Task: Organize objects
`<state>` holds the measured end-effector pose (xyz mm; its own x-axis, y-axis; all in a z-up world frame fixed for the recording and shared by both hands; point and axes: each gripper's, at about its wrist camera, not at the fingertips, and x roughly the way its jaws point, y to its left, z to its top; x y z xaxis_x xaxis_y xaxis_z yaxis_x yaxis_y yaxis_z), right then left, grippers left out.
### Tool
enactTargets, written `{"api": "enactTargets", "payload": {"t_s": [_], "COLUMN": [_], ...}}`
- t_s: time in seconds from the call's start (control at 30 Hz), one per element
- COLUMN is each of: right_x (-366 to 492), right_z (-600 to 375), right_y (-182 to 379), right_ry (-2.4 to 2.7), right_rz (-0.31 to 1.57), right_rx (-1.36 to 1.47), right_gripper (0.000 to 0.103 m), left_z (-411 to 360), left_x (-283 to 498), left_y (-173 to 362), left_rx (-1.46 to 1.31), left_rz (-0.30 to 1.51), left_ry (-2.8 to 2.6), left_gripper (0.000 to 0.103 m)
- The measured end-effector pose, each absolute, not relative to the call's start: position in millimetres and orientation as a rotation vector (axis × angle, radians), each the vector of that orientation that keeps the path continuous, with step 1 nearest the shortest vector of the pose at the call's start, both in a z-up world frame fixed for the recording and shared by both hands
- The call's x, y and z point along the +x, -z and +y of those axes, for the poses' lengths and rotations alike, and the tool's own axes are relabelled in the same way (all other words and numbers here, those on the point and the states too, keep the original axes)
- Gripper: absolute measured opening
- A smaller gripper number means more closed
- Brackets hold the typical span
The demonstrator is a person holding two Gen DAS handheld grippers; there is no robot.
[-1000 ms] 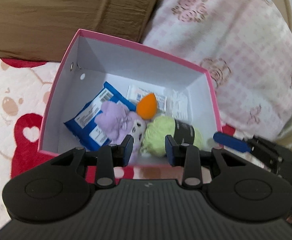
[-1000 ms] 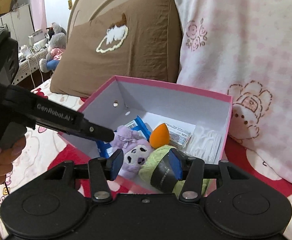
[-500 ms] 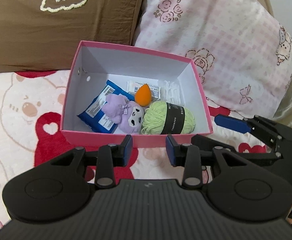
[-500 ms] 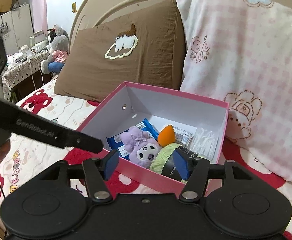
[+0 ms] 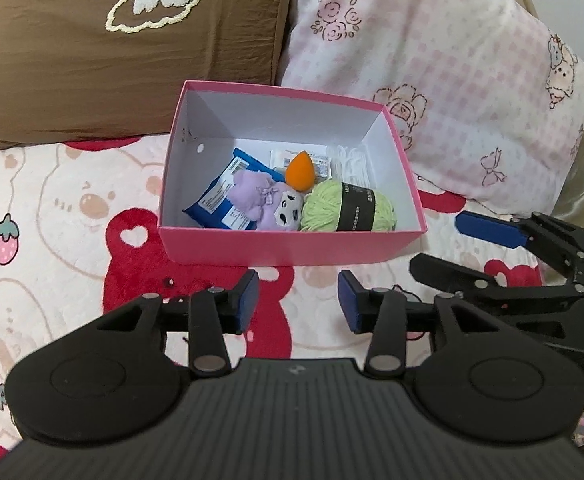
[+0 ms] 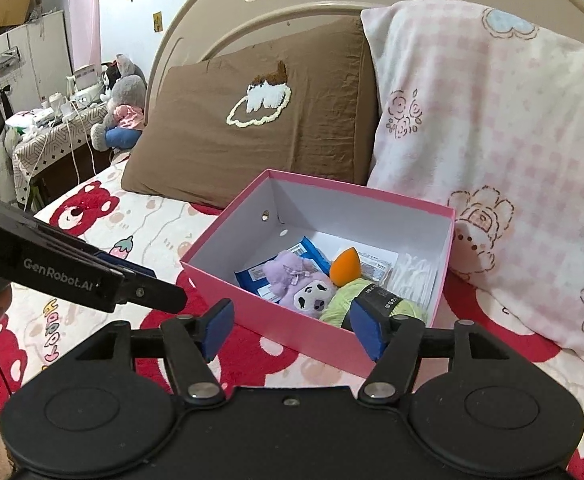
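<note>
**Box is filled, both grippers empty in front of it**

The pink box stands on the bear-print blanket, close before the brown pillow and the pink pillow; inside it lie a green yarn ball, a purple plush, an orange sponge, a blue packet, a flat white sachet and a bag of white sticks. I see no loose object on the blanket, so the sorting looks almost done.

The left gripper hovers before the near wall of the box; its jaws are opening and nothing is between them. The right gripper is also opening and empty; the yarn shows only behind its right finger, inside the box.

How it may handle, in my judgement: the box looks like thin cardboard, light and rather stiff, but the walls may bend when squeezed; better to pinch a short wall near a corner, or to push it at the base. The yarn and plush are soft and will give; the sponge is light and may roll; the packets are flat and hard to pick from the floor of the box.

The pillows stand close behind the box, so approach from behind is blocked; the two grippers are near each other and could collide.
</note>
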<state>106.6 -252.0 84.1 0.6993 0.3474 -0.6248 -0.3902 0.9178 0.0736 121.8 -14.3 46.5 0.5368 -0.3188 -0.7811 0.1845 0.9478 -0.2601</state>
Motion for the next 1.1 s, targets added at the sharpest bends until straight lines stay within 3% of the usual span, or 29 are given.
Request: {"api": "enactTargets", "payload": {"t_s": [0.37, 0.53, 0.6, 0.67, 0.97, 1.1], "right_x": [95, 91, 90, 89, 89, 83], "right_z": [-254, -253, -251, -253, -249, -246], "right_y": [-85, -85, -87, -88, -81, -82], "right_ry": [-0.373, -0.292, -0.263, -0.254, -0.290, -0.266], "right_rz": [0.682, 0.644, 0.630, 0.633, 0.685, 0.650], "right_rx": [-0.039, -0.036, -0.047, -0.018, 0.013, -0.015], "right_gripper": [0.072, 0.086, 0.099, 0.101, 0.103, 0.103], "left_z": [-11, -6, -5, -6, -8, -10], "left_x": [107, 105, 104, 103, 104, 106], "left_y": [-48, -45, -44, -44, -39, -36], "left_rx": [-0.138, -0.152, -0.141, -0.124, -0.100, -0.053], "left_rz": [0.937, 0.957, 0.955, 0.951, 0.952, 0.988], "left_ry": [0.280, 0.269, 0.258, 0.247, 0.218, 0.179], "left_gripper": [0.060, 0.065, 0.066, 0.069, 0.101, 0.103]}}
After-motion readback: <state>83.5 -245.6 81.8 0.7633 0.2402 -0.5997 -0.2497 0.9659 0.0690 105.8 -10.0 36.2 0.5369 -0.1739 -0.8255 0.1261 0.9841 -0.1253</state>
